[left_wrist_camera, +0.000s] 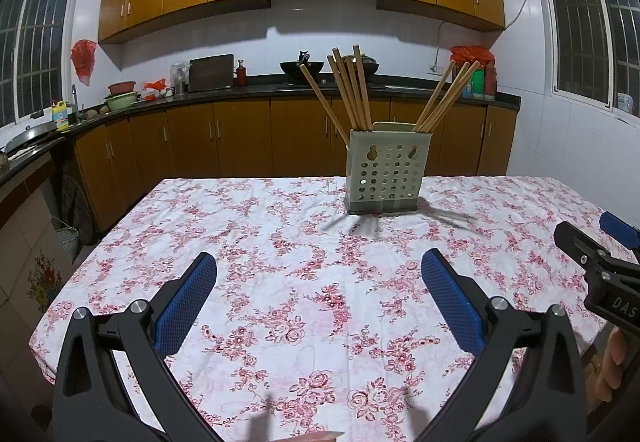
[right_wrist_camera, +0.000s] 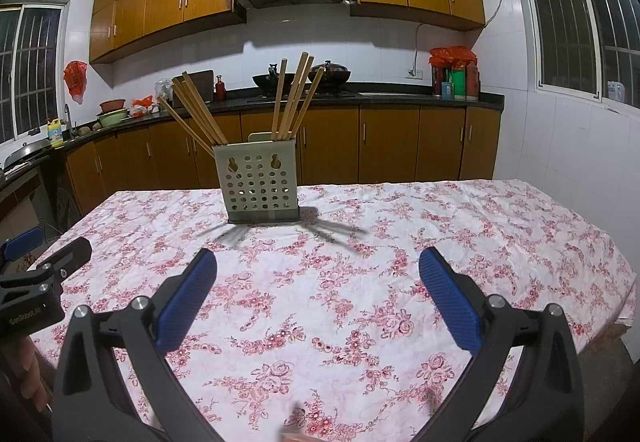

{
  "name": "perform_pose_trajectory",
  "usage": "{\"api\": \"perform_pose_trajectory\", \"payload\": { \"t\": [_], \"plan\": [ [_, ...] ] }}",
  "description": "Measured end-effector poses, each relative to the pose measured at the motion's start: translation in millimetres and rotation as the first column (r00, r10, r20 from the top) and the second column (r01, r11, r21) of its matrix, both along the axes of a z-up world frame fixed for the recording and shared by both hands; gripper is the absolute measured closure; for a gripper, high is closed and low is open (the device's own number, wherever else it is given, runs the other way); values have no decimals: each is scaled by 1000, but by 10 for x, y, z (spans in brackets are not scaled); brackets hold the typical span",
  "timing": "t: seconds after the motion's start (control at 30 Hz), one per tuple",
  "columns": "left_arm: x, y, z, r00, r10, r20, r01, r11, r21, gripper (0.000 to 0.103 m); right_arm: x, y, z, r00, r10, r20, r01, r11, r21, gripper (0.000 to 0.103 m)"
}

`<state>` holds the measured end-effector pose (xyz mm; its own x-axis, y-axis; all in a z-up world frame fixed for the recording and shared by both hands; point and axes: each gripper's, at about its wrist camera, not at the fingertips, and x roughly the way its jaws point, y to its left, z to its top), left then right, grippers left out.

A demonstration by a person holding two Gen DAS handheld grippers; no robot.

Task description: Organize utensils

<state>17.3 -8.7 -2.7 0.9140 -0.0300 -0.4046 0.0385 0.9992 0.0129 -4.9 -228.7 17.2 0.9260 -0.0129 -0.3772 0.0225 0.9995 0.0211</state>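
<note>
From the left wrist, our left gripper (left_wrist_camera: 318, 286) gapes wide and empty; the chopsticks (left_wrist_camera: 352, 90) stand splayed in the perforated holder (left_wrist_camera: 386, 170) far across the table (left_wrist_camera: 280, 282); we judge them light, stiff and slippery, best pinched mid-shaft. From the right wrist, our right gripper (right_wrist_camera: 318, 286) likewise spreads empty; the holder's inner compartments stay hidden.

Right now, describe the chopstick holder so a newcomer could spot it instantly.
Start at the table with the pink floral cloth. The chopstick holder stands upright on its far side, ahead of both open grippers. It is a pale green box with a perforated front and two keyhole slots, and wooden chopsticks fan out of its top in two bunches; nothing else stands on the cloth.
</note>
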Motion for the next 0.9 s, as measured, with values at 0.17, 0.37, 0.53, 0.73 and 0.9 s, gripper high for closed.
{"api": "perform_pose_trajectory", "payload": {
  "t": [0.17, 0.37, 0.53, 0.73, 0.9],
  "plan": [
    [-6, -13, -2, 1000, -2, -1, 2, 1000, 1, 2, 4, -1, 5, 1000, -1, 0, 1, 1000, 0, 4],
    [-9, -30, -4, 1000, -3, -2, 3, 1000, 1, 2, -3, 4, -10, 1000, -2, -2, 2, 1000, 2, 4],
    [-8, -31, -3, 1000, -1, -1, 1, 1000, 0, 2, -19, 24, -31, 1000, -4, -5, 4, 1000, 4, 4],
    [-9, -35, -3, 1000, -2, -3, 2, 1000, 0, 2, -28, 34, -39, 1000, -5, -7, 5, 1000, 5, 4],
    [-6, -31, -5, 1000, -4, -3, 4, 1000, 0, 2, -27, 39, -40, 1000, -6, -10, 6, 1000, 7, 4]
  ]
}}
